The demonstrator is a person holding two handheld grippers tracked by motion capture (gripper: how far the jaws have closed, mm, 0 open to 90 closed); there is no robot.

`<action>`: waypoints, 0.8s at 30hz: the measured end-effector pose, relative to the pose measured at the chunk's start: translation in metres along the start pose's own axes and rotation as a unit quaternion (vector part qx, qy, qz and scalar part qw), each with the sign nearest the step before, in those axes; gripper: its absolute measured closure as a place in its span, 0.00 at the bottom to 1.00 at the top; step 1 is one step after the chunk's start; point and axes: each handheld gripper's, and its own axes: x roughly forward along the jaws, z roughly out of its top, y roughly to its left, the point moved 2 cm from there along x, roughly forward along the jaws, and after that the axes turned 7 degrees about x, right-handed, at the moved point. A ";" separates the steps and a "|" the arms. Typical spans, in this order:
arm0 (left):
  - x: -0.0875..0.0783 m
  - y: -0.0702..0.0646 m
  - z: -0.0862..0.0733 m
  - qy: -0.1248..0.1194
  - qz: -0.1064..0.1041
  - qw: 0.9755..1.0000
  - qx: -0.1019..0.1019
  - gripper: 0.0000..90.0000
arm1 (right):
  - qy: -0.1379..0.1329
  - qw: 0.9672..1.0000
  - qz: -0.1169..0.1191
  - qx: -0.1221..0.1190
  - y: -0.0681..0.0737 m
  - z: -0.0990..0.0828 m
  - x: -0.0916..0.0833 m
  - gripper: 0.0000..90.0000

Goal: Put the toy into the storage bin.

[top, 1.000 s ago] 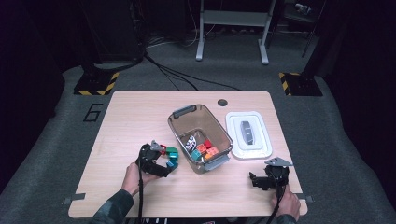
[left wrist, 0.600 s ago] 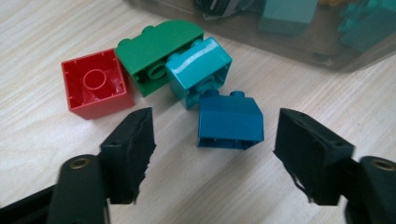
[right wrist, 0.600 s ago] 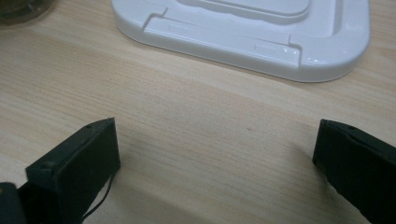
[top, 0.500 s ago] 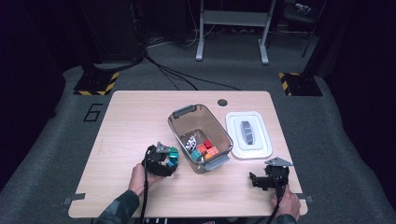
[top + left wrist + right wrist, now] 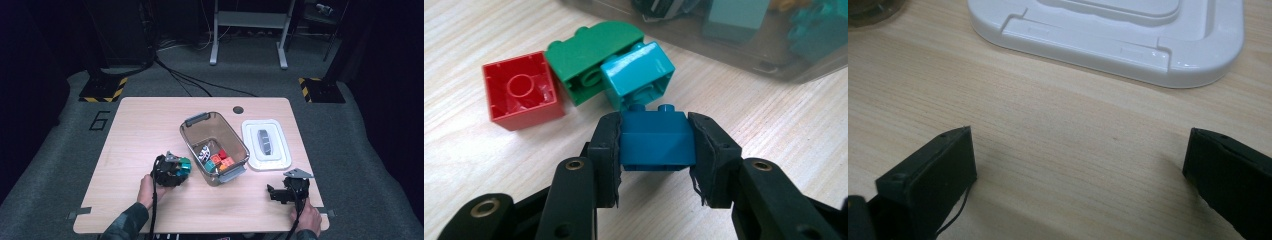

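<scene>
A: What's the setting?

B: A dim room with a grey floor, cables and a metal stand at twelve o'clock, and a light wooden table [image 5: 150, 130] in the middle.

A: And the thing in hand?

B: A dark blue brick [image 5: 655, 138], studs pointing away from the camera, sits on the table between the jaws of the left gripper [image 5: 655, 150]. The jaws have just been closing, and both pads now press its sides, so it is gripped. In the high view that gripper [image 5: 172, 170] lies at about seven o'clock on the table, just beside the bin [image 5: 192, 145].

A: What lies round it?

B: Touching the brick at twelve o'clock is a turquoise brick [image 5: 639, 72], tilted. A green brick [image 5: 579, 55] with a rounded top touches that one at ten o'clock. A red brick [image 5: 521, 90] lies hollow side up at nine to ten o'clock, just beside the green. The clear bin, with more bricks inside, runs across at one o'clock.

A: The other hand?

B: The right gripper [image 5: 286, 192] rests at five o'clock on the table, jaws wide apart with bare wood between. A white lid [image 5: 1108, 30] lies at twelve o'clock from it, apart.
</scene>
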 end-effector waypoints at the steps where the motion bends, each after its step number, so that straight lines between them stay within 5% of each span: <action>1: -0.001 0.000 0.000 -0.001 0.000 1.000 0.000 0.66 | 0.000 1.000 0.000 0.000 0.000 0.000 0.000 0.00; 24: -0.045 0.019 0.012 -0.017 -0.003 1.000 -0.001 0.66 | 0.001 1.000 0.001 0.001 0.000 0.000 0.000 0.00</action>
